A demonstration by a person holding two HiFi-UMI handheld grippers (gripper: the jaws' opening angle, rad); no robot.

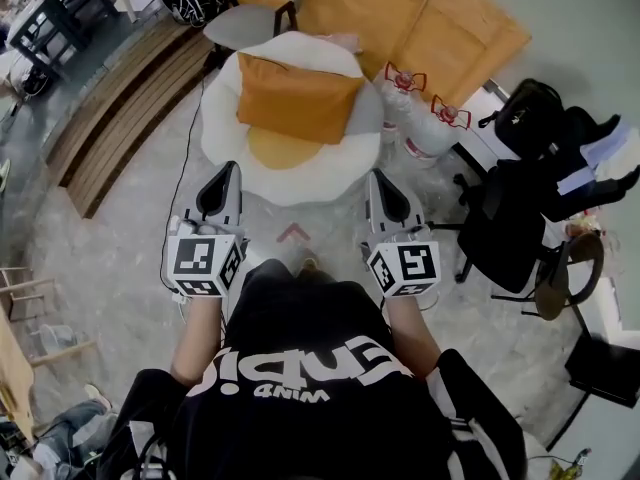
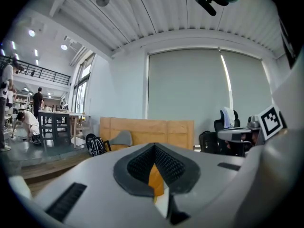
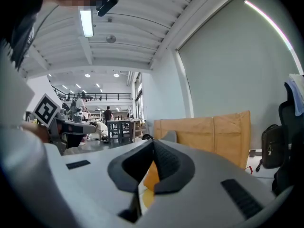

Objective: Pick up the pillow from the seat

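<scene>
An orange pillow (image 1: 296, 96) lies on a round white seat cushion (image 1: 300, 183) with a yellow centre, on the floor ahead of me. My left gripper (image 1: 231, 170) is held shut at the seat's near left edge, nothing in it. My right gripper (image 1: 375, 179) is shut too, at the seat's near right edge, also empty. Both stop short of the pillow. In the left gripper view a sliver of the orange pillow (image 2: 156, 180) shows through the slit between the closed jaws; the right gripper view shows the same pillow (image 3: 151, 177).
A grey chair (image 1: 262, 8) and a wooden panel (image 1: 420, 23) stand behind the seat. Two white jugs (image 1: 420, 118) sit at its right, with a black office chair (image 1: 520, 218) further right. A wooden step (image 1: 110, 118) runs at the left. People stand far off (image 2: 38, 103).
</scene>
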